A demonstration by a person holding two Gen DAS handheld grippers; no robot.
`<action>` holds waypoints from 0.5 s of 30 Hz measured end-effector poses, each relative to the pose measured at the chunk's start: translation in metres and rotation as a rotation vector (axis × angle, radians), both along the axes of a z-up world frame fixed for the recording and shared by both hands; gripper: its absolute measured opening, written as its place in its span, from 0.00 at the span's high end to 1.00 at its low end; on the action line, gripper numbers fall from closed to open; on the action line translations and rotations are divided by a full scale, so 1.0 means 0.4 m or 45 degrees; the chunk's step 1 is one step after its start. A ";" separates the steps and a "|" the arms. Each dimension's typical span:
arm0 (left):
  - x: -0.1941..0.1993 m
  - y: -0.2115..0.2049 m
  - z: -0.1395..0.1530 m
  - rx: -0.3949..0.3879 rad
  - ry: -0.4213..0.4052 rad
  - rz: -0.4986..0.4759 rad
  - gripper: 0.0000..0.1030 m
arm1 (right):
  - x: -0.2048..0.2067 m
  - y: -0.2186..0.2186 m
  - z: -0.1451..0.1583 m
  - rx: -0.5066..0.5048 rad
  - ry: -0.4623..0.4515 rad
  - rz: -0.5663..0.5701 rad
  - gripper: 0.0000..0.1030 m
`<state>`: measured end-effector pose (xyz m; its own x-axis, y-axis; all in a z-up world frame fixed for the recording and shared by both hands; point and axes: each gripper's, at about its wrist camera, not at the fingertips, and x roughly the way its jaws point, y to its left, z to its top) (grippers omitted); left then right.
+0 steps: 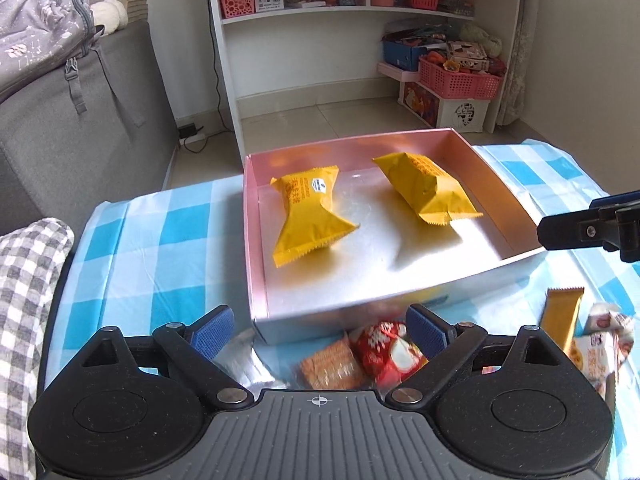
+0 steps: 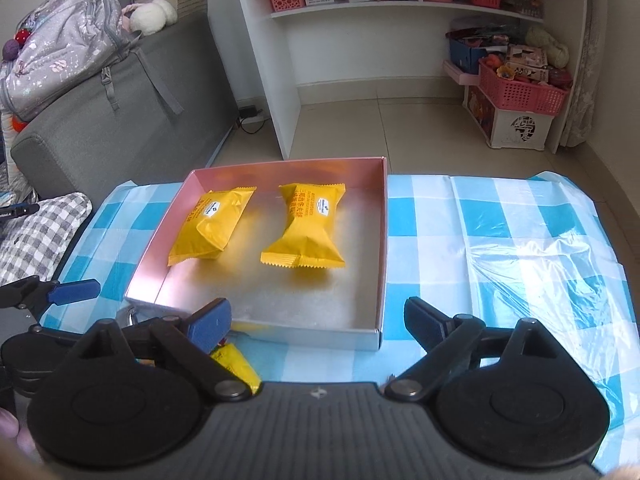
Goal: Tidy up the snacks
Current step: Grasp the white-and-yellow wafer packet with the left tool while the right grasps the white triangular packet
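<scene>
Left gripper point(image 1: 318, 330) spread wide, nothing between the blue pads point(image 1: 212, 330), hanging over loose snacks on the checked tablecloth point(image 1: 160, 236): an orange cracker pack point(image 1: 330, 366) and a red wrapper point(image 1: 384, 350) just before the near wall of the tray.

Inside the shallow silver tray point(image 2: 382, 240), two yellow snack packs, left one point(image 2: 212, 224) and right one point(image 2: 306, 226), lying apart on the floor.

Right gripper point(image 2: 318, 320) likewise released and empty, poised over the tray's near edge; bare tablecloth beyond it to the right.
</scene>
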<state>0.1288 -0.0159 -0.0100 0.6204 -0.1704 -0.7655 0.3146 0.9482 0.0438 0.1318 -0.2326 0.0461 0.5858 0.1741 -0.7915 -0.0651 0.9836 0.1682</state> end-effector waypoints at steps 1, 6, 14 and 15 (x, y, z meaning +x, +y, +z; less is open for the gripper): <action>-0.020 0.002 -0.003 0.003 0.008 -0.006 0.08 | -0.015 -0.001 0.001 0.001 -0.004 0.007 0.10; -0.097 0.001 -0.018 0.022 0.045 -0.054 0.08 | -0.082 0.001 0.000 0.010 -0.014 0.037 0.09; -0.221 -0.007 -0.031 0.041 0.071 -0.120 0.08 | -0.172 -0.001 -0.013 0.025 -0.028 0.068 0.08; -0.233 -0.008 -0.035 0.040 0.077 -0.125 0.08 | -0.181 -0.002 -0.017 0.028 -0.031 0.071 0.07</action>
<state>0.0356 -0.0192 -0.0240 0.5546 -0.2036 -0.8068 0.4090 0.9111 0.0513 0.0594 -0.2333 0.0394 0.5936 0.2239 -0.7730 -0.1237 0.9745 0.1873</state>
